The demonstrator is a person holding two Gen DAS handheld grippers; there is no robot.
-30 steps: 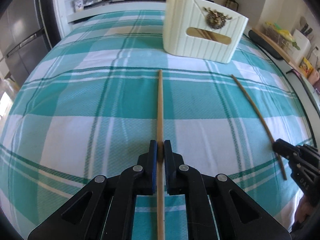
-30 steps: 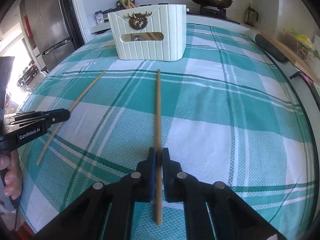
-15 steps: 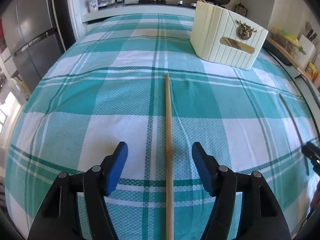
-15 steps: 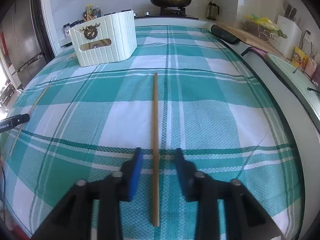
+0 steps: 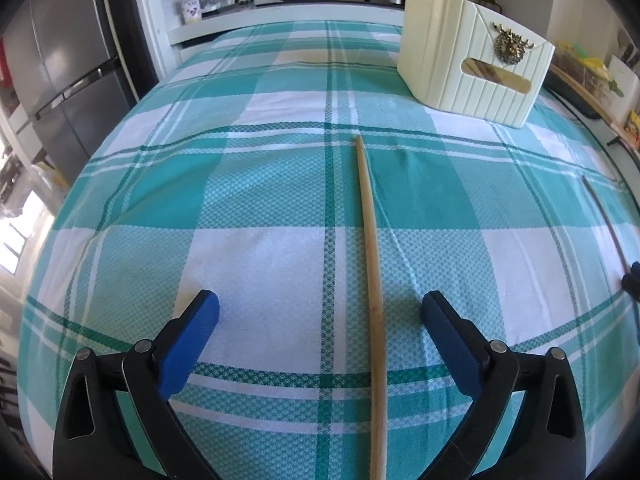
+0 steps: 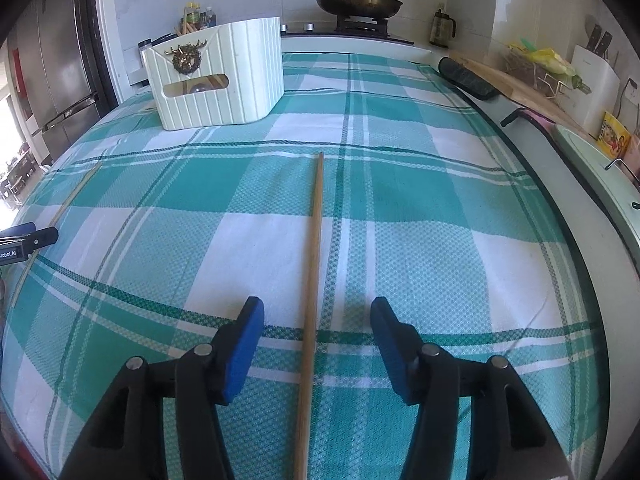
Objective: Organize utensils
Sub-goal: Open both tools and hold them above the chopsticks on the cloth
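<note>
We see the left gripper (image 5: 320, 312) with jaws just spread wide, pads clear of the chopstick (image 5: 371, 280) lying on the checked tablecloth (image 5: 248, 184) between them. The right gripper (image 6: 316, 316), jaws likewise just parted, straddles a second chopstick (image 6: 314, 272) without touching it. The cream utensil basket (image 5: 472, 64) stands at one o'clock in the left view, eleven o'clock in the right.
</note>
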